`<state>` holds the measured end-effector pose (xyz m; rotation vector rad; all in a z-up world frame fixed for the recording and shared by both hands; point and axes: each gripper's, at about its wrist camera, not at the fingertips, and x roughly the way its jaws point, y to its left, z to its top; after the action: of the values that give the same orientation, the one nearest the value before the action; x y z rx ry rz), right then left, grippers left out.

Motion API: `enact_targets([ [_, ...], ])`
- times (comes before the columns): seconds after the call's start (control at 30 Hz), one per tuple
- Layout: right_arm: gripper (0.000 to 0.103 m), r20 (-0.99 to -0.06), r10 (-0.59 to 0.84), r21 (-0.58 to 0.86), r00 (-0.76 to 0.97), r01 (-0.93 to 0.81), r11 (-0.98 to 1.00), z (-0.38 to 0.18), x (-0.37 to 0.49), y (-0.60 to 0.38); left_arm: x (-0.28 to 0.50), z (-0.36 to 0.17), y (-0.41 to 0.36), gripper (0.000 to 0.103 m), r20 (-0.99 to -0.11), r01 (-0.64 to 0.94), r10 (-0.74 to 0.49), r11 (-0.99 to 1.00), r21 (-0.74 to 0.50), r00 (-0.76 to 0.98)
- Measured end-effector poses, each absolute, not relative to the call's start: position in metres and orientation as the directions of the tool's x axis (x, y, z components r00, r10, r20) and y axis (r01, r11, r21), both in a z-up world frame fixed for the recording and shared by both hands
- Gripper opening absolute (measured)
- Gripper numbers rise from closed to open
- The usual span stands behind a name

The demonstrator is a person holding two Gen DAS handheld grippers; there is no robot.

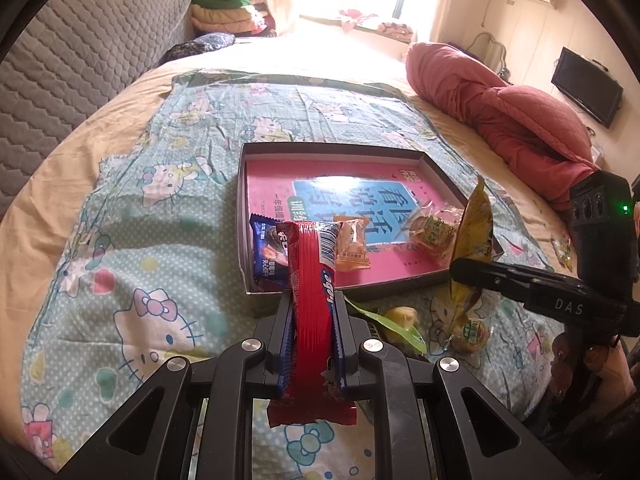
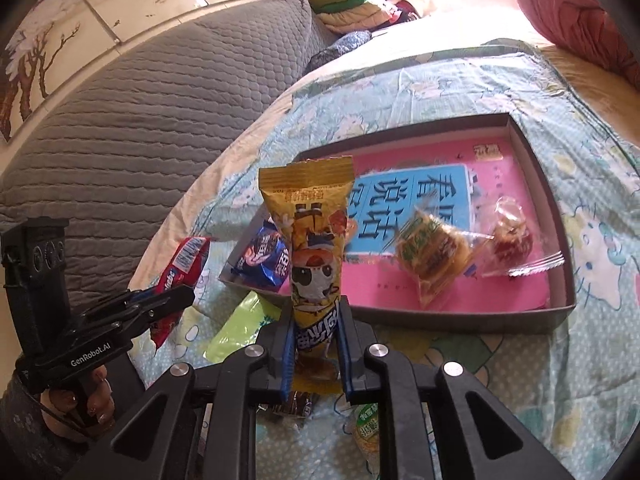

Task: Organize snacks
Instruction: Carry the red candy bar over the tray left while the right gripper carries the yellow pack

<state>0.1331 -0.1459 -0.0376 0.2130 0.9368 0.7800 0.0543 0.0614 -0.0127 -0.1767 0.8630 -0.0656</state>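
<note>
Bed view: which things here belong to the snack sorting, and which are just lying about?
Job: red snack bar in left tongs; yellow snack pack in right tongs; grey box; green wrapper.
Lying about: pink quilt; folded blankets; TV.

Left gripper (image 1: 312, 300): fingers clamped on red snack bar (image 1: 310, 280). Right gripper (image 2: 316, 320): fingers clamped on yellow snack packet (image 2: 314, 240), held upright.

I see a bed (image 1: 60, 184) under a Hello Kitty sheet (image 1: 132, 248), where a shallow grey box (image 2: 560, 216), a green wrapper (image 2: 240, 326) and a pink quilt (image 1: 512, 116) lie.
</note>
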Motion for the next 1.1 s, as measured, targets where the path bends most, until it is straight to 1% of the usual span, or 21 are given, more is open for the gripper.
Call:
enact_targets([
  [0.53,0.018,-0.583,0.657,0.506,0.478,-0.418,0.754,-0.016,0.165,-0.191,0.089,-0.001,0.050,0.017,-0.702,0.009,-0.141,0.982,-0.189,0.698],
  [0.83,0.018,-0.578,0.638,0.497,0.509,-0.400,0.770,-0.013,0.177,-0.197,0.106,-0.008,0.054,0.017,-0.710,-0.007,-0.139,0.980,-0.199,0.690],
  [1.1,0.018,-0.581,0.617,0.466,0.531,-0.404,0.787,-0.011,0.179,-0.199,0.126,-0.021,0.050,0.017,-0.726,-0.008,-0.126,0.984,-0.178,0.676],
])
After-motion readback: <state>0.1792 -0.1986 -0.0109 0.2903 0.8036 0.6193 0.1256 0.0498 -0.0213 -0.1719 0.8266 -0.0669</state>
